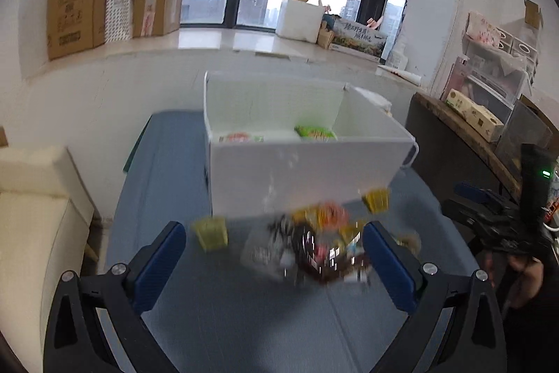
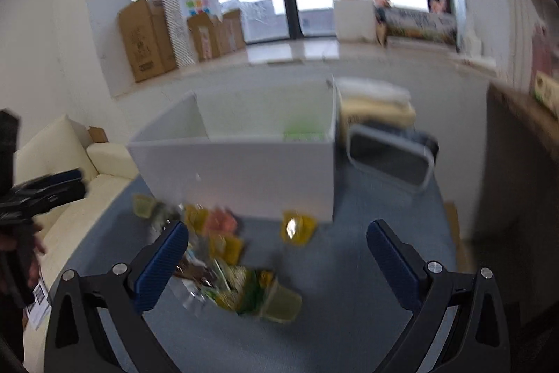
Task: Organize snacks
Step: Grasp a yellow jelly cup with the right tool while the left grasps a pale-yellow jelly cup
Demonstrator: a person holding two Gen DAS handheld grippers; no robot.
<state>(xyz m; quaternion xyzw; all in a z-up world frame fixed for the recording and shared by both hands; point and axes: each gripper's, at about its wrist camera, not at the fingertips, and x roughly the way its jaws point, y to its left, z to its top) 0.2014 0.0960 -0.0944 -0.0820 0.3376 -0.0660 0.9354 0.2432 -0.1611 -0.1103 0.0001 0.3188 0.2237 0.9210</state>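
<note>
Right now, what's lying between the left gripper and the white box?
In the left wrist view, a blurred pile of snack packets lies on the blue table between the open left gripper and the white box.

Cardboard boxes (image 1: 77, 6) on windowsill (image 1: 216, 41); cream sofa (image 1: 31, 208) left; white foam box (image 1: 300, 20) by window.

The right gripper (image 2: 277, 240) is being held wide apart above blurred snack packets (image 2: 227, 264) that are lying just before the white box (image 2: 244, 170).
</note>
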